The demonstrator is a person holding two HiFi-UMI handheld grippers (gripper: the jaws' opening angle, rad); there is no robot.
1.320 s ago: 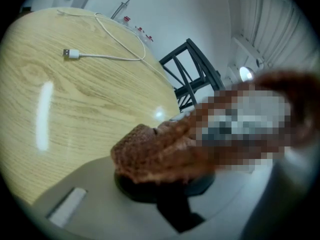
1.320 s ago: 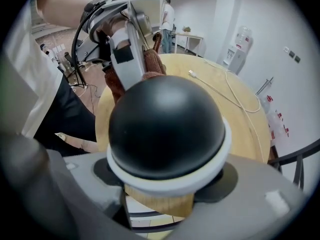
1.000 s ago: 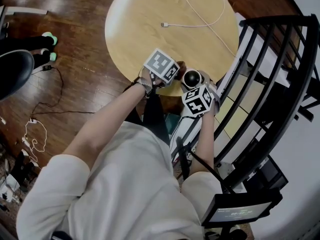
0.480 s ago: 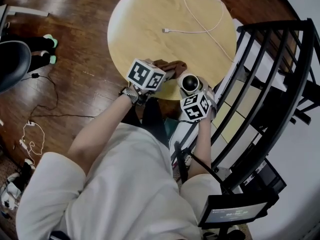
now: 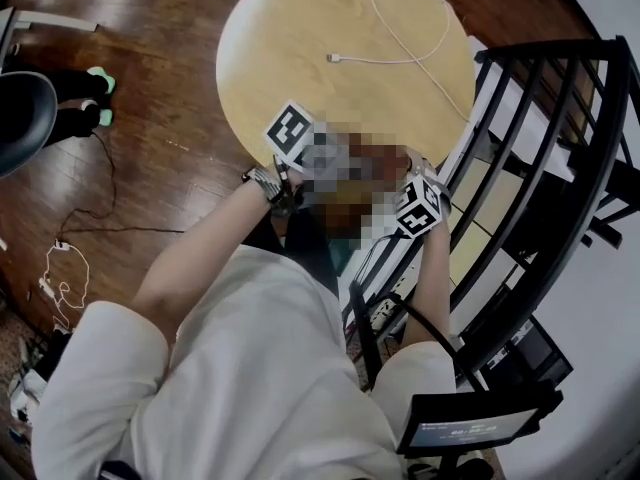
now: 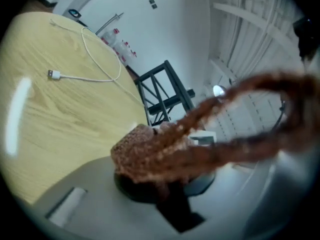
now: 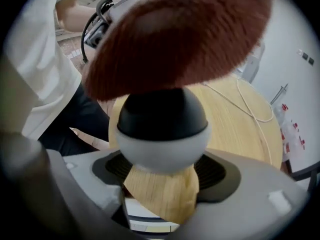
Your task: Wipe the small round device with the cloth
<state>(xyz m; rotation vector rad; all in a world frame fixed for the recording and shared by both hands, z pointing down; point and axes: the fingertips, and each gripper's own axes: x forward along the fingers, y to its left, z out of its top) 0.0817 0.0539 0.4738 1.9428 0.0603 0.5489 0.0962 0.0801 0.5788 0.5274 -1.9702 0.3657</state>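
Note:
The small round device (image 7: pixel 162 134), black on top and white below, sits between the pads of my right gripper (image 7: pixel 162 171). Its jaws have just been opening a little but still hold the device. A brown fluffy cloth (image 7: pixel 175 39) hangs over the top of the device. My left gripper (image 6: pixel 160 179) is shut on one end of the cloth (image 6: pixel 150 151), and the rest trails up to the right. In the head view a mosaic patch hides the device and cloth. Only the left marker cube (image 5: pixel 292 129) and right marker cube (image 5: pixel 420 206) show there.
Both grippers are at the near edge of a round wooden table (image 5: pixel 300 38) with a white charging cable (image 5: pixel 395 33) lying on it. A black metal rack (image 5: pixel 540 168) stands close on the right. A dark chair (image 5: pixel 20 128) and loose wires (image 5: pixel 65 268) are on the floor at left.
The left gripper drew back to the left, then rose with the cloth and brought it over the device. The right gripper tilted and shifted slightly right, still holding the device.

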